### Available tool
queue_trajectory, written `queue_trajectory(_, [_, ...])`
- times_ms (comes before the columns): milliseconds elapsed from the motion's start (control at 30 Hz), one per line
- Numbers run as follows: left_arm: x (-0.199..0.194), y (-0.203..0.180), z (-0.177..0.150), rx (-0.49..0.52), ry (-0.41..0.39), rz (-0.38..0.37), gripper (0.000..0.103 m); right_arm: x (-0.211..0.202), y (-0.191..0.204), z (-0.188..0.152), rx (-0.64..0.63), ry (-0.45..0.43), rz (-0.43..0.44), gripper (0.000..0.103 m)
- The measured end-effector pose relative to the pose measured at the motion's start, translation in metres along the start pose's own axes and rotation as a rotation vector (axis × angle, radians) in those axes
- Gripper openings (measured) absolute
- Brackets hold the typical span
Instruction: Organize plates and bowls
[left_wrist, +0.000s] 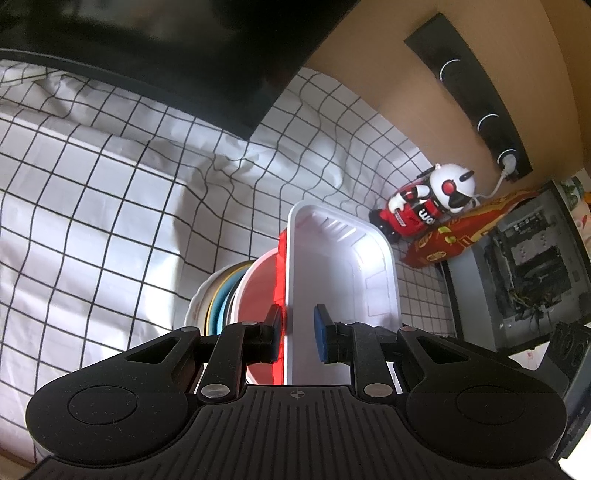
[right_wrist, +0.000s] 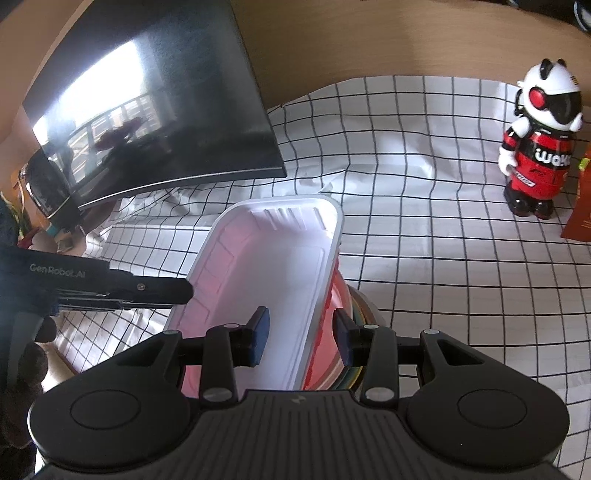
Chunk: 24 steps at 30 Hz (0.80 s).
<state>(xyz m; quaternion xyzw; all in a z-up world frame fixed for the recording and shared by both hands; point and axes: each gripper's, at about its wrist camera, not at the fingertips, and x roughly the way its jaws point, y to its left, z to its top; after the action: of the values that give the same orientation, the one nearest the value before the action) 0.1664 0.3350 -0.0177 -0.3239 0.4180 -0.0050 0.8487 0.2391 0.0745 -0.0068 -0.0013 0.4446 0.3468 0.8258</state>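
Both grippers, left (left_wrist: 298, 334) and right (right_wrist: 303, 336), grasp a white rectangular plastic tray (left_wrist: 343, 266) and red bowl (left_wrist: 260, 291) atop stacked plates (left_wrist: 212, 301); a toy robot (right_wrist: 539, 144) and black monitor (right_wrist: 155, 107) stand nearby on the checked-cloth bench (left_wrist: 110, 221).

Both wrist cameras look steeply down, close over the white tray (left_wrist: 343, 266); both also share the toy robot (right_wrist: 535, 147).

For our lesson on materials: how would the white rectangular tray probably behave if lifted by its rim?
The white tray looks thin-walled and moulded, so it is probably light and may flex. Its ribbed end likely adds some stiffness. Resting on the red bowl atop stacked plates, it could tip.
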Motion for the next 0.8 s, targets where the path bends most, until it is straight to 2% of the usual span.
queue_trajectory(233, [-0.026,0.002,0.000,0.036,-0.075,0.006,0.021,-0.025,0.010,-0.006,0.046,-0.061,-0.074,0.038])
queue_trajectory(400, [-0.045,-0.010,-0.008,0.148,-0.168,0.058,0.022,-0.051,0.018,-0.016,0.090,-0.129,-0.138,0.038])
queue_trajectory(567, [-0.072,-0.031,-0.044,0.238,-0.271,0.114,0.020,-0.070,0.023,-0.032,0.073,-0.151,-0.164,0.042])
queue_trajectory(633, [-0.079,-0.042,-0.064,0.271,-0.285,0.132,0.020,-0.078,0.027,-0.040,0.050,-0.160,-0.163,0.047])
queue_trajectory(700, [-0.082,-0.054,-0.083,0.285,-0.286,0.135,0.018,-0.086,0.029,-0.051,0.040,-0.169,-0.149,0.057])
queue_trajectory(800, [-0.080,-0.069,-0.114,0.273,-0.263,0.170,0.018,-0.095,0.033,-0.074,0.012,-0.158,-0.137,0.060])
